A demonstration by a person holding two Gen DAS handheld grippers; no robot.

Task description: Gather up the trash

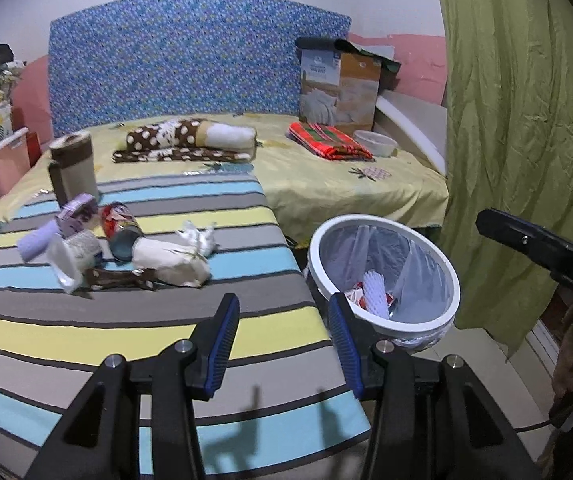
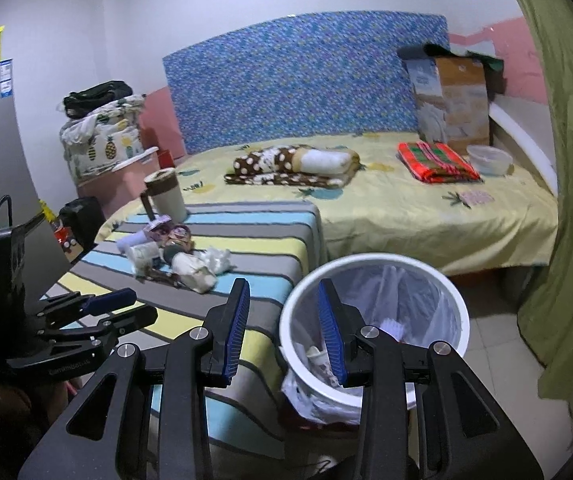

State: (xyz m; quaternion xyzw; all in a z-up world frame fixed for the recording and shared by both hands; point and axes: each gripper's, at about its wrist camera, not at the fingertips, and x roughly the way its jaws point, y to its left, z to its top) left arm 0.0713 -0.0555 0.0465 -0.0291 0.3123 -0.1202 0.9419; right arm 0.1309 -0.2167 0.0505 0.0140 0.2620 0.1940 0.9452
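Note:
A pile of trash lies on the striped cloth (image 1: pixel 166 320): a crumpled white tissue (image 1: pixel 200 238), a cream wrapper (image 1: pixel 170 264), a red can (image 1: pixel 120 220), a purple packet (image 1: pixel 76 210) and a brown wrapper (image 1: pixel 122 278). The pile also shows in the right wrist view (image 2: pixel 174 252). A white bin (image 1: pixel 384 276) with a plastic liner holds some trash; it stands right of the striped surface (image 2: pixel 374 332). My left gripper (image 1: pixel 284 340) is open and empty near the bin's left rim. My right gripper (image 2: pixel 284 328) is open and empty above the bin's left rim.
A bed with a yellow sheet (image 1: pixel 326 184) lies behind, with a brown mug (image 1: pixel 72 168), polka-dot bedding (image 1: pixel 186 140), a red folded cloth (image 1: pixel 328 142), a plastic bowl (image 1: pixel 376 142) and a cardboard box (image 1: pixel 338 88). A green curtain (image 1: pixel 518 120) hangs on the right.

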